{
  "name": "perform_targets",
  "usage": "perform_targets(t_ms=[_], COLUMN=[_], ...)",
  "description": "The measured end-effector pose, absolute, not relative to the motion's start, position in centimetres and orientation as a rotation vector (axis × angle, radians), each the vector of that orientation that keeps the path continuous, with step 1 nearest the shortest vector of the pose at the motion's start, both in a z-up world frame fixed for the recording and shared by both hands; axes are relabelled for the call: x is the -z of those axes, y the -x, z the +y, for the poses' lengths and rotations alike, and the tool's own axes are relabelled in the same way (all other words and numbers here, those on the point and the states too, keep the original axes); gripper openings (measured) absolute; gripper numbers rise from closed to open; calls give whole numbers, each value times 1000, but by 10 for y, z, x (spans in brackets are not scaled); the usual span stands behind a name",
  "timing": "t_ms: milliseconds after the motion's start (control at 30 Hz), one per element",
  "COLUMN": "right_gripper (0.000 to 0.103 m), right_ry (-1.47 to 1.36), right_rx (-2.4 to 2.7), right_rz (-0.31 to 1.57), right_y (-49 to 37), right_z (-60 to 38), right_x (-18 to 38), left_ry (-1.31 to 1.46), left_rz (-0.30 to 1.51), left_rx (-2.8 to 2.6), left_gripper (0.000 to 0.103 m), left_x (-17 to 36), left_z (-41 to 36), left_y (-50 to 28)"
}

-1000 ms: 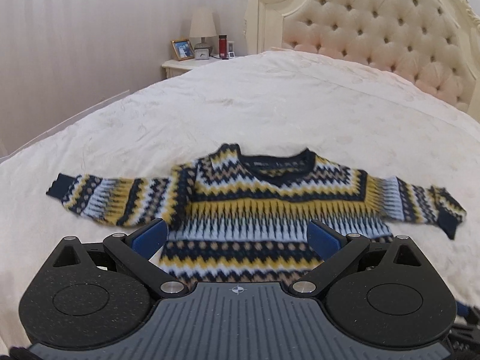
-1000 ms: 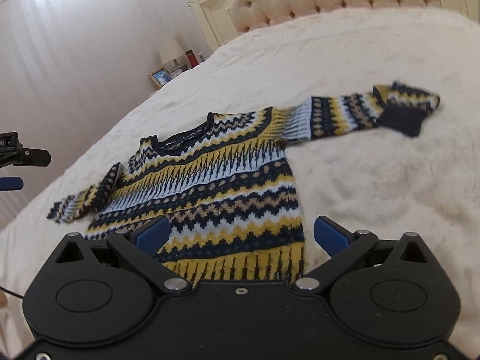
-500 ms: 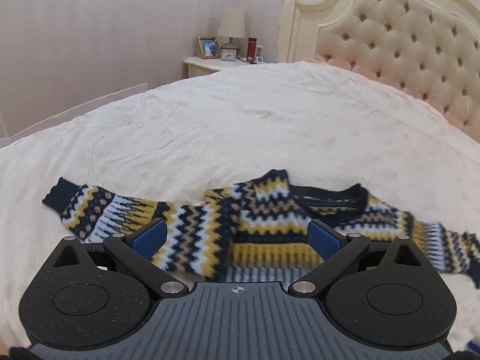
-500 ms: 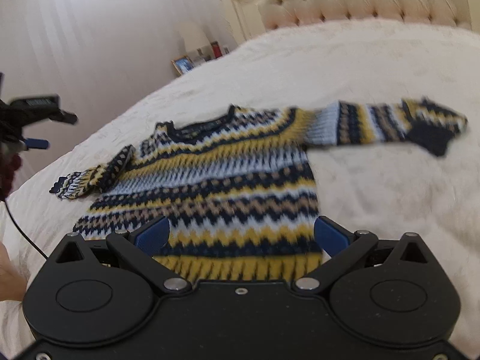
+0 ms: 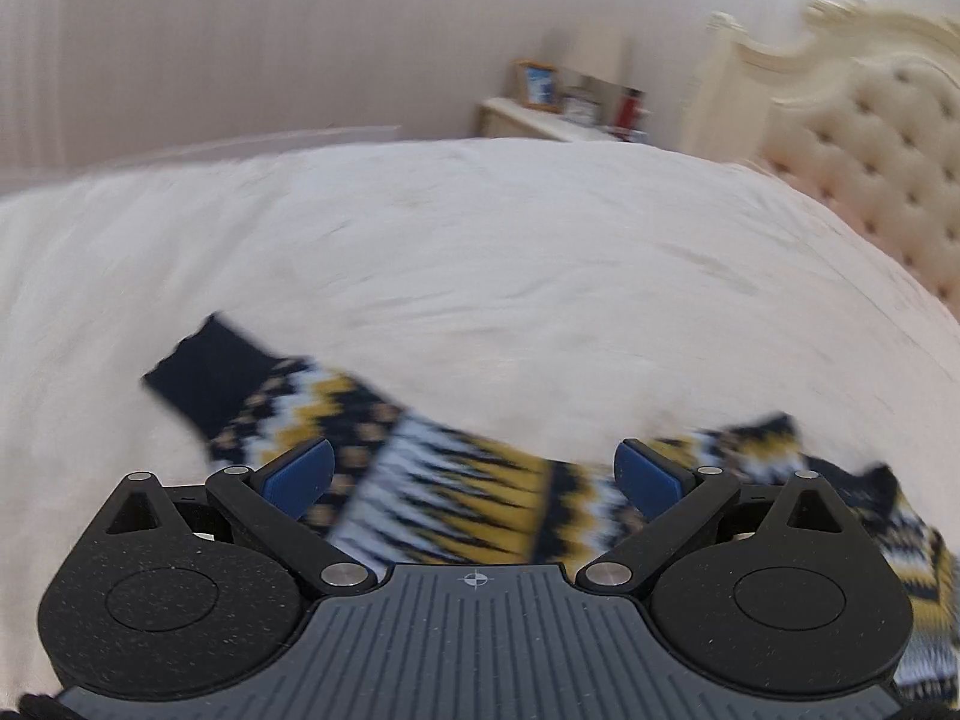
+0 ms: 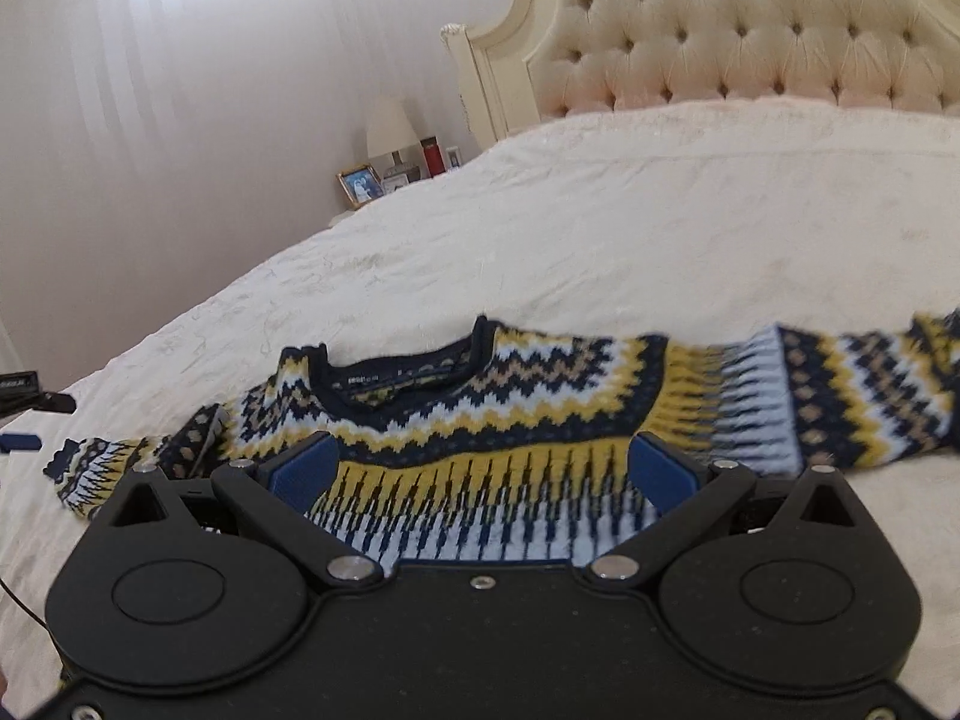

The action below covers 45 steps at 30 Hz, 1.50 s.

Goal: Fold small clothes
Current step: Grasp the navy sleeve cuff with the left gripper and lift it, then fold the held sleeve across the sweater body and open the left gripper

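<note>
Both of my grippers are spread wide and hold nothing. My left gripper (image 5: 474, 480) hangs over the sweater's (image 6: 480, 420) left sleeve (image 5: 444, 480), which shows between its fingers; whether they touch it I cannot tell. My right gripper (image 6: 483, 477) hangs over the sweater's chest, below the collar. Beyond the sweater, flat on the bed (image 6: 660, 228), stands the tufted headboard (image 6: 750, 30).
</note>
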State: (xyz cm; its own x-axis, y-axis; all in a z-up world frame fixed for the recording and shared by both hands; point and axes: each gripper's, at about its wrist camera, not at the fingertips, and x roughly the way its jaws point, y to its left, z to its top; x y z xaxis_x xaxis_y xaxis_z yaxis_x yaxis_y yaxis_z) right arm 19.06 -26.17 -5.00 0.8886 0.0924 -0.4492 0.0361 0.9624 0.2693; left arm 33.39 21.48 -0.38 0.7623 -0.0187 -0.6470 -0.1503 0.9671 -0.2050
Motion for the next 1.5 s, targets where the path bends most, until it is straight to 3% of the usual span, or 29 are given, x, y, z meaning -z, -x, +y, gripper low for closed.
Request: perform_targets(t_ms=[200,467,533,567,633,667,700,900,1200,1500], right_gripper=[103,103,103,103,103,103,103,103,103,103], right_ry=[-197,-217,-212,-218,-241,-256,-267,-308,-360,-351], right_rx=[-53,-109,-114,-117,-117,-117,-119,-112,-47,17], right_rz=[552,551,554,556,554,552,551,526,510,501], right_y=[-188,-190,-190,-191,-191,-190,-190,-187,-182,-186], right_z=[-257,-252,-251,-251,-252,-254,-255,-264,-287,-304], right_x=[80,79,81,81,81,79,78,69,62,61], left_ry=[366,521,546,546,552,563,581,531,377,316], left_rz=[714,777,772,769,763,744,722,612,485,548], left_rx=[-181,-217,-224,-235,-244,-244,-236,-154,242,453], left_gripper=[101,100,89,78,51,19,16,15,15,15], left_x=[31,57,62,62,59,56,52,-2,-85,-44], left_z=[269,288,287,287,288,288,288,235,67,-37], left_y=[-347,-358,-355,-354,-350,-346,-343,-335,-311,-316])
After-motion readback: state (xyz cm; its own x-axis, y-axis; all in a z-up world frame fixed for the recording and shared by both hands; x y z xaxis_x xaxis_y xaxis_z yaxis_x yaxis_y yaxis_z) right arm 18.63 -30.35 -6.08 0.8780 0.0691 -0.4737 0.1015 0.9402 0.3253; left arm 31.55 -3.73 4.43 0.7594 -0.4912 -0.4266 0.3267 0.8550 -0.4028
